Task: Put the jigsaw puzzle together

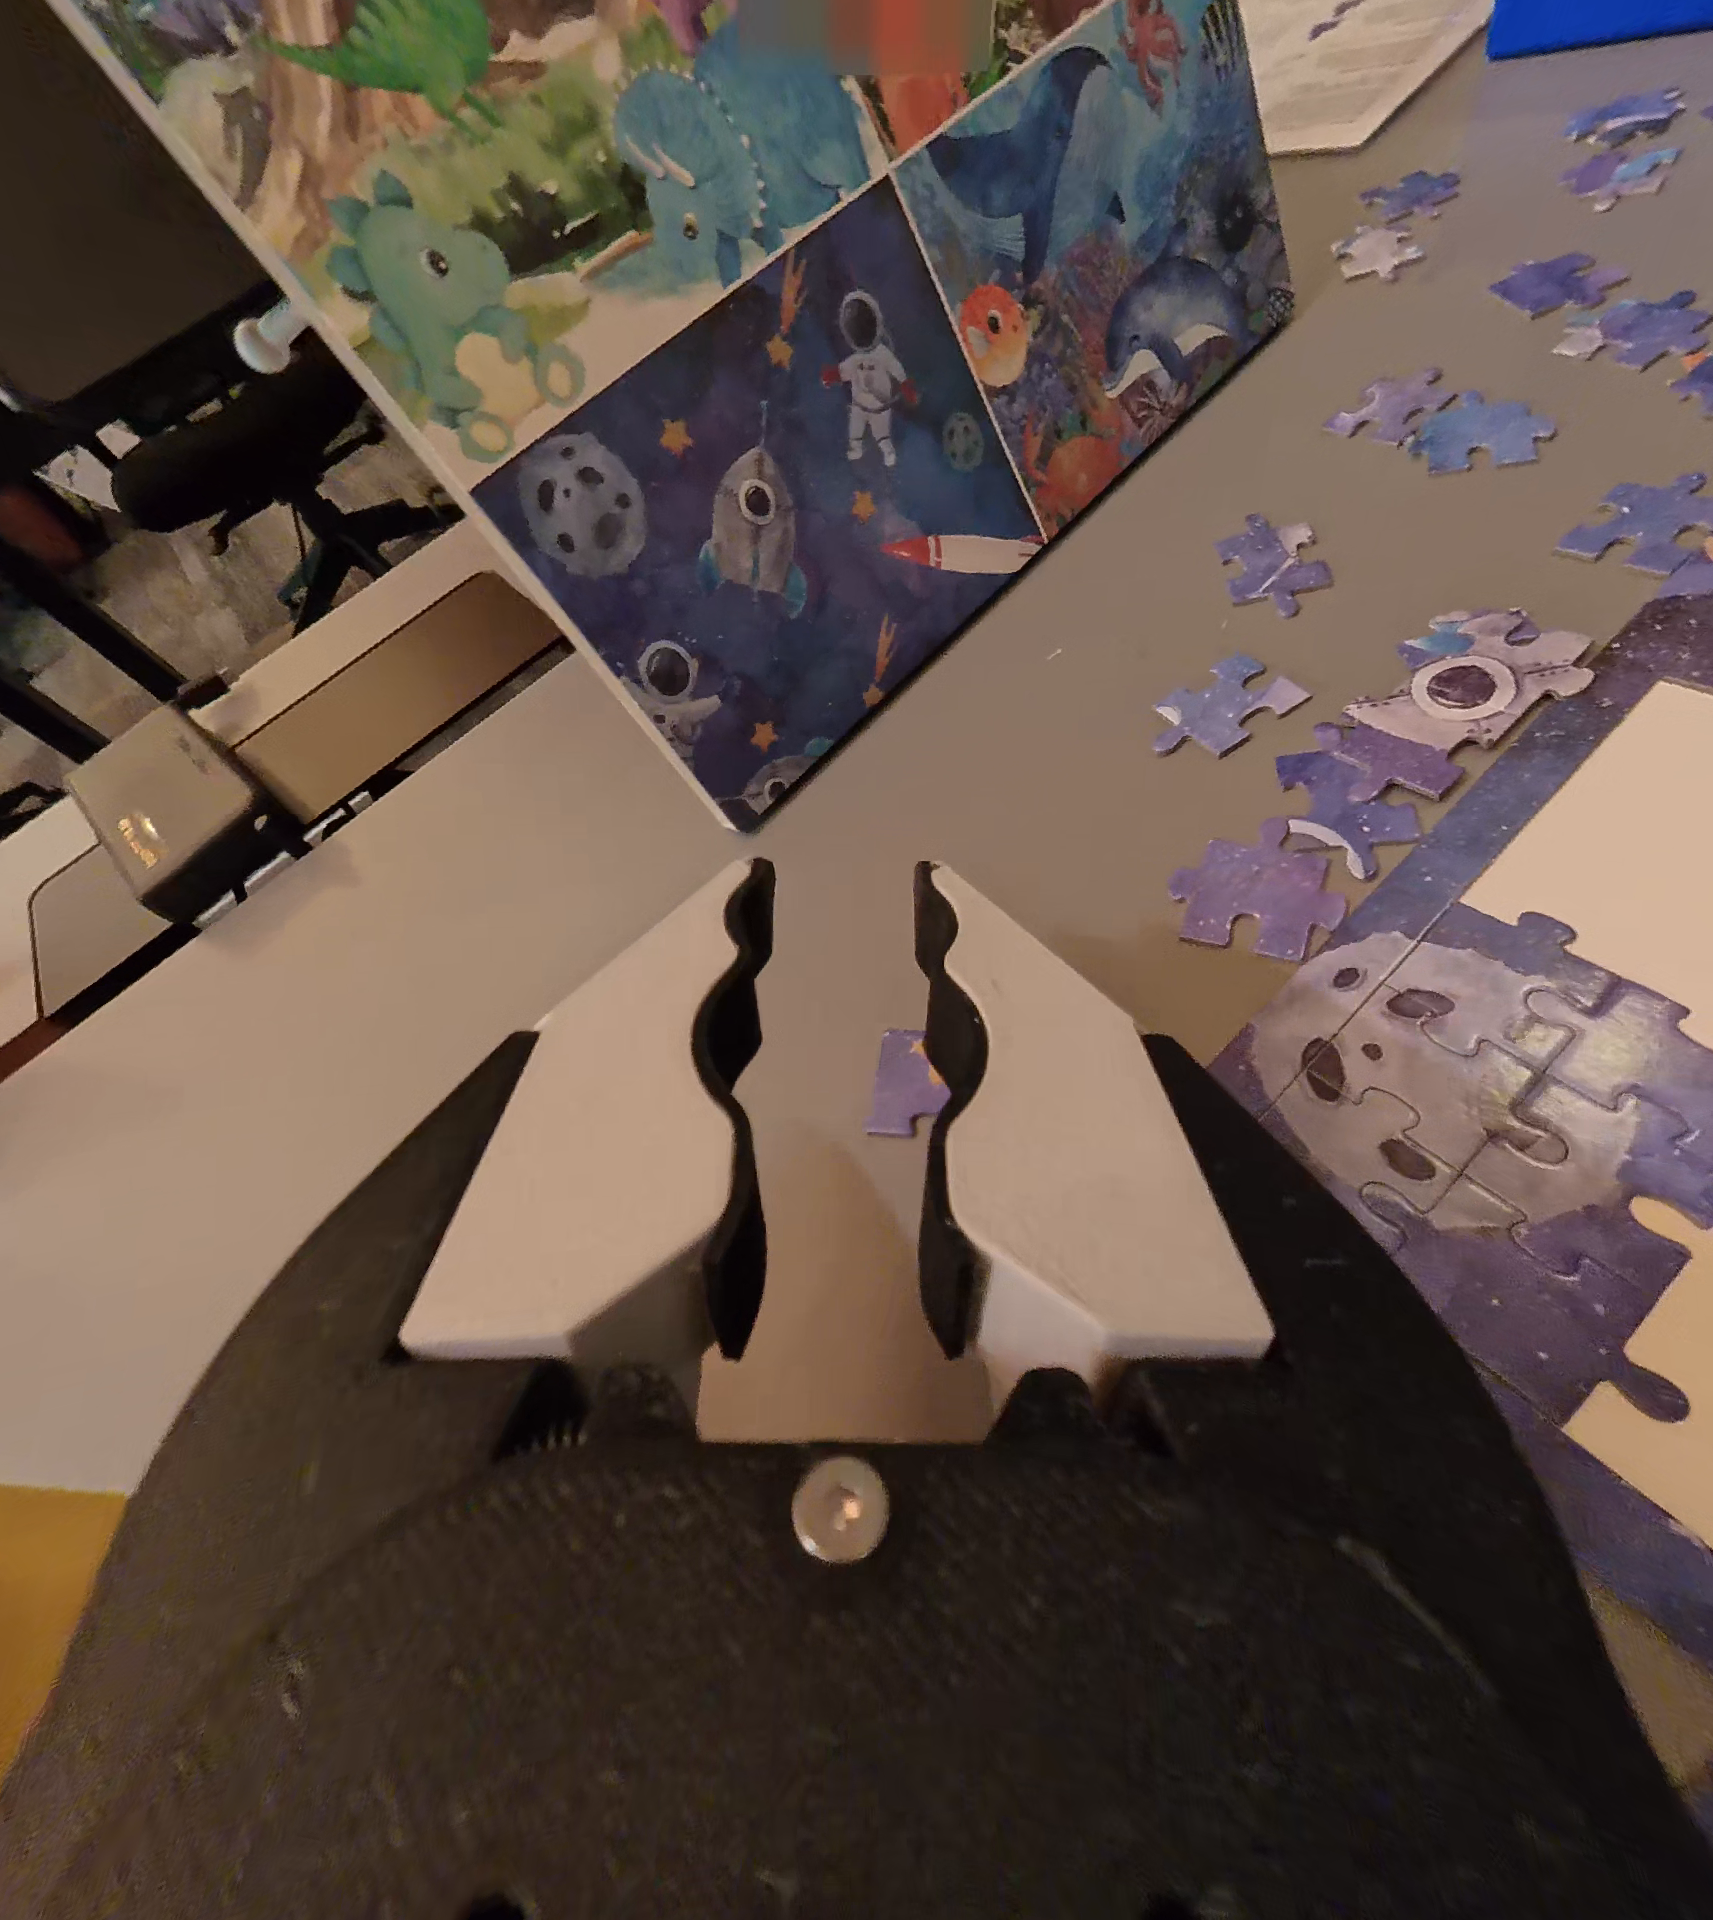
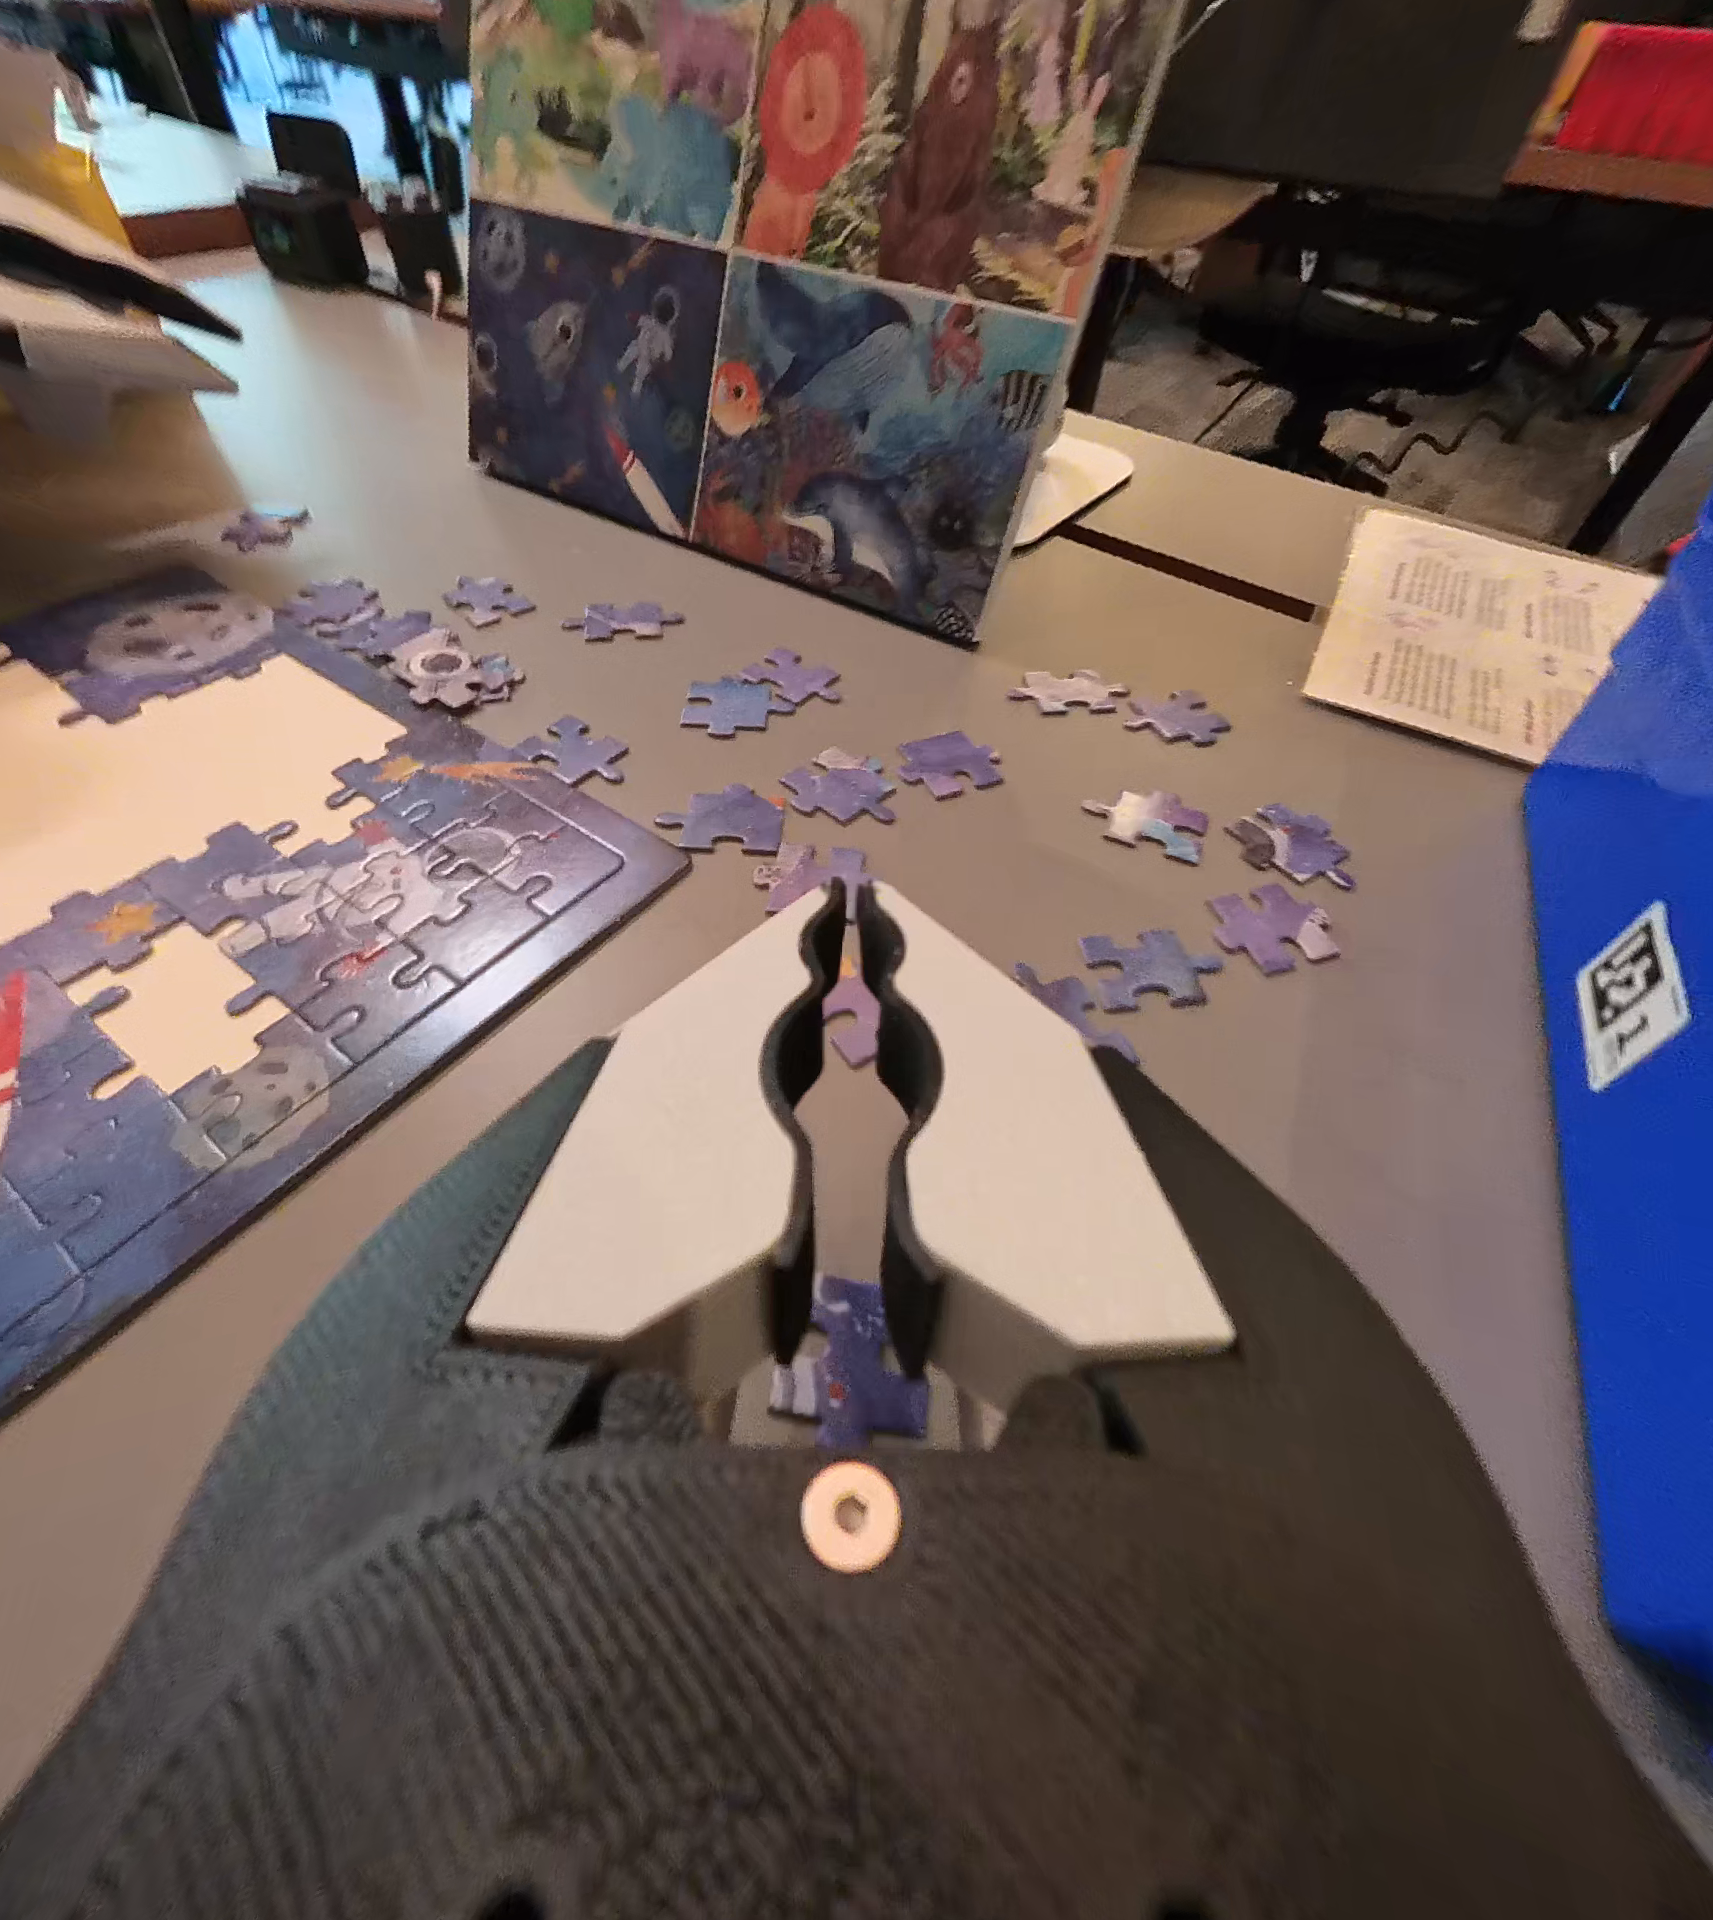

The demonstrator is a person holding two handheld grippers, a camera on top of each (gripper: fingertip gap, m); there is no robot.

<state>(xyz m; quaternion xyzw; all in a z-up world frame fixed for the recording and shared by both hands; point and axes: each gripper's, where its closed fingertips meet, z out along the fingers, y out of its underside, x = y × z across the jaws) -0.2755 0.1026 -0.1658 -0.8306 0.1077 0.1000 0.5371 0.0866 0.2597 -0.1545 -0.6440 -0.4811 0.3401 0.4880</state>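
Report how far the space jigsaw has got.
Done: the dark blue border and patches of the space jigsaw are joined, moon and astronaut included. In hand: the right gripper pinches a purple puzzle piece edge-on; the left gripper is open, holding nothing. Left: cream gaps in the tray and many loose purple pieces on the grey table.

Work surface is a grey table [image 1: 1091,644], matte, evenly lit by warm indoor light with soft shadows. Beyond its far edge in the left wrist view stand black office chairs [image 1: 249,468] on wheeled bases over a speckled grey floor [image 1: 145,592], with a dark monitor back [image 1: 52,187] at far left. The right wrist view shows another black chair [image 2: 1351,322] at far right, a wooden shelf [image 2: 1652,171] carrying a red item, and dim desks [image 2: 208,177] at far left.
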